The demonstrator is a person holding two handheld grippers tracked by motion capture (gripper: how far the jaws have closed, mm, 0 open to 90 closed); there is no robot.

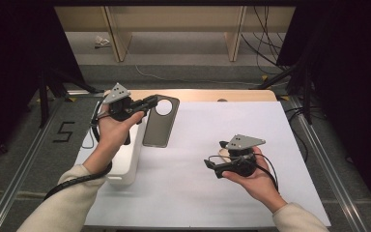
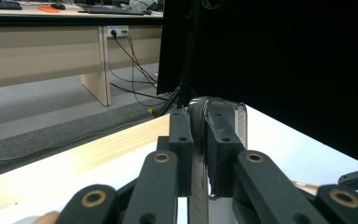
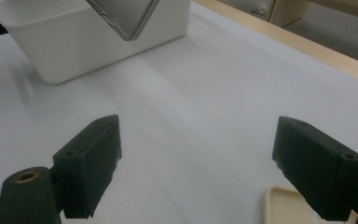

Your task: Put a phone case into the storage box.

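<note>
Above white table (image 1: 212, 159), left hand-held gripper (image 1: 150, 102) clamps phone case (image 1: 159, 126) edge.

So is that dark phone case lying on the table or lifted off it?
Lifted. The left hand-held gripper is shut on the phone case near its top edge, and it hangs above the white table beside the white bin.

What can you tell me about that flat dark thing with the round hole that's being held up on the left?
It looks like a phone case: a thin, dark grey, rounded rectangle with a glossy sheen and a large round hole near its top end. The left gripper pinches its upper edge, jaws shut on it, so it hangs lifted above the white table cover, beside the white bin. In the left gripper view its rim looks clear or silvery. Nothing else touches it.
</note>
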